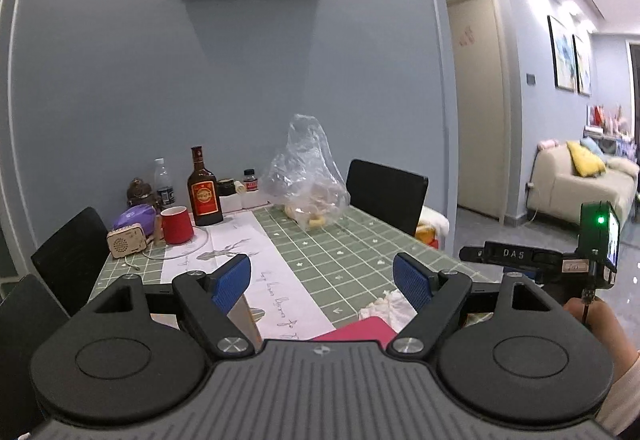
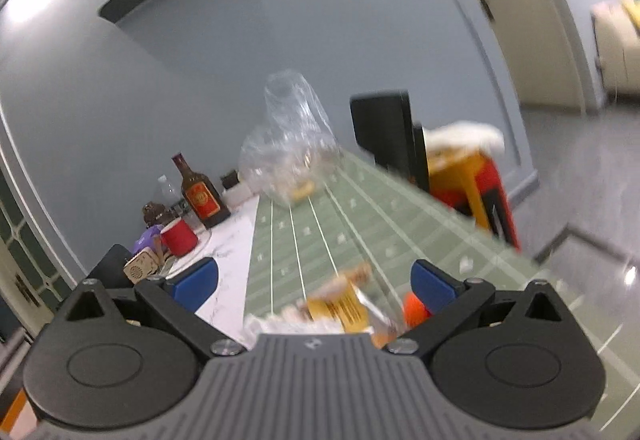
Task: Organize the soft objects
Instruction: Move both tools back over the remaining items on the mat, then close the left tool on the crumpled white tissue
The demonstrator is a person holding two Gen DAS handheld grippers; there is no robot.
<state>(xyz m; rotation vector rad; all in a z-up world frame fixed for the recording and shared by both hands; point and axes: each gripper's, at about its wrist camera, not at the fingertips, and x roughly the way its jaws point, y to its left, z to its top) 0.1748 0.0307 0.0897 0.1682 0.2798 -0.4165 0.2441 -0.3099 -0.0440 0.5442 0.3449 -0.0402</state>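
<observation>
My left gripper [image 1: 322,282] is open above the near end of the green checked table [image 1: 340,248], nothing between its blue pads. Just below it lie a pink flat item [image 1: 354,332] and a white crumpled soft thing [image 1: 386,306]. The right gripper [image 2: 314,286] is open too, in a blurred, tilted view. Beneath it sit a yellow-labelled packet [image 2: 340,310], a white crumpled thing [image 2: 272,322] and something orange [image 2: 414,308]. A clear plastic bag [image 1: 306,176] [image 2: 288,144] with pale food inside stands mid-table. The other gripper's body [image 1: 560,260] shows at the right, held by a hand [image 1: 600,324].
At the far left stand a brown bottle [image 1: 204,188], a water bottle [image 1: 164,182], a red mug [image 1: 176,224], a purple item [image 1: 134,218] and a small wooden speaker [image 1: 126,240]. Black chairs [image 1: 386,192] flank the table. A yellow-red stool [image 2: 472,180] stands beside the right edge.
</observation>
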